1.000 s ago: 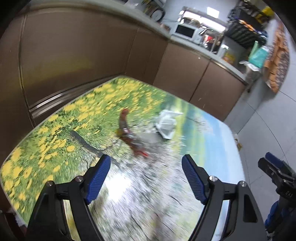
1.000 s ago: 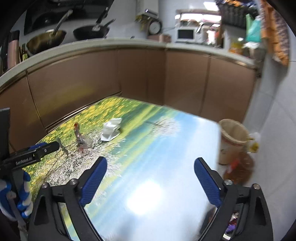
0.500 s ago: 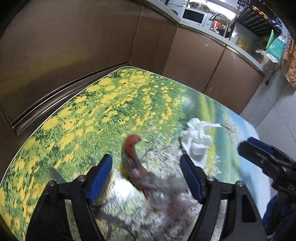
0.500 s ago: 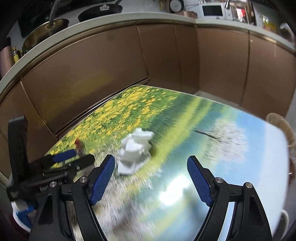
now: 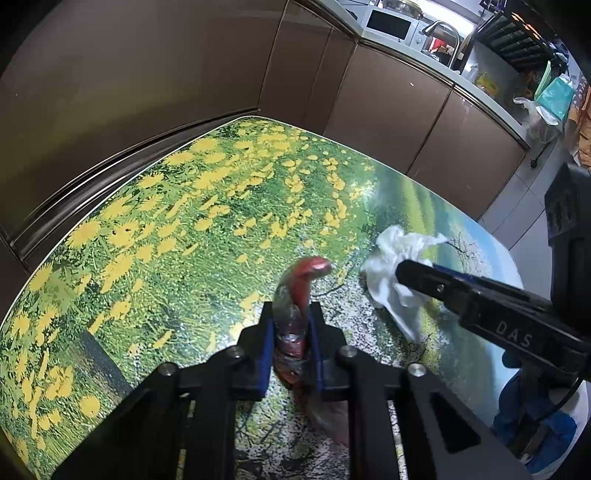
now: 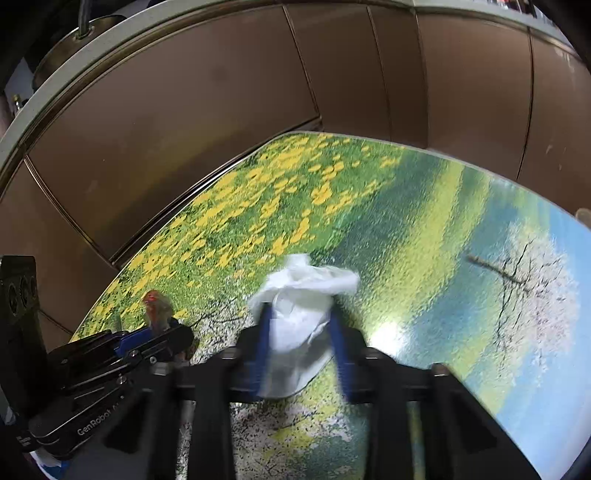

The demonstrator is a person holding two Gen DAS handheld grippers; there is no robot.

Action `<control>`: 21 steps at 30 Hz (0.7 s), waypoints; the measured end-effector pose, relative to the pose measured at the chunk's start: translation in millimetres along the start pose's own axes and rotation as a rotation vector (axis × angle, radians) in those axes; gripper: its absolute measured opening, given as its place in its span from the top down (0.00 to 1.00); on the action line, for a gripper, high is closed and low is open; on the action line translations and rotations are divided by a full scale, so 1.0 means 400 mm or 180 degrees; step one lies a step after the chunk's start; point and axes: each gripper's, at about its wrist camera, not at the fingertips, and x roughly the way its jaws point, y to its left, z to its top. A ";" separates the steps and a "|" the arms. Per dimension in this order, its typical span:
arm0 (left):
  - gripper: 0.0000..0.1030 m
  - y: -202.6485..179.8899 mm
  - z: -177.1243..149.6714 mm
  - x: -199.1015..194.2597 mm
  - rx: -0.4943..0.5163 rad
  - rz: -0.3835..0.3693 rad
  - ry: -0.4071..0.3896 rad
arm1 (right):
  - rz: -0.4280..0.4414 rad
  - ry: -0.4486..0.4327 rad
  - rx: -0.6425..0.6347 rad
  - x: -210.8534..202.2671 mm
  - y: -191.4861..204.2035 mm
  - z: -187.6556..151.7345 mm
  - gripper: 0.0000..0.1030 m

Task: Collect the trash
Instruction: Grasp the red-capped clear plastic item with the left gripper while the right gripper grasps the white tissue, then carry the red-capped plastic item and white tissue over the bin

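Note:
A crushed plastic bottle [image 5: 301, 280] with a red cap and label lies on the flower-print table [image 5: 177, 206]. My left gripper [image 5: 290, 314] is closing on it, and its blue pads press both sides of the bottle's body. A crumpled white tissue [image 6: 299, 291] lies a little to the right of the bottle. My right gripper [image 6: 300, 317] is closing around it, with the tissue squeezed between the blue pads. The left wrist view shows the tissue [image 5: 395, 266] with the right gripper [image 5: 413, 271] on it; the right wrist view shows the bottle [image 6: 157, 306] in the left gripper [image 6: 177, 332].
Brown cabinet fronts [image 5: 147, 74] run close along the table's far and left edges. A counter with a microwave [image 5: 388, 24] and a sink tap stands behind. The table's blue-sky part [image 6: 517, 295] stretches to the right of the tissue.
Both grippers came down and forward to the table and their jaws went from wide open to closed, the left on the bottle and the right on the tissue.

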 end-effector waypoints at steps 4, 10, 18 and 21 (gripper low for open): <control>0.86 -0.003 -0.008 -0.021 -0.0097 -0.0083 -0.0005 | 0.0059 -0.0001 -0.0040 -0.038 0.009 -0.021 0.86; 0.86 -0.030 -0.028 -0.111 -0.0084 -0.0135 -0.0091 | 0.0095 -0.0157 -0.0045 -0.170 0.027 -0.077 0.87; 0.86 -0.100 -0.058 -0.262 0.0090 -0.0171 -0.0234 | -0.0004 -0.0500 0.0008 -0.403 0.017 -0.191 0.87; 0.86 -0.163 -0.070 -0.304 0.0187 -0.0248 -0.0250 | -0.0080 -0.0679 0.0125 -0.508 -0.023 -0.246 0.87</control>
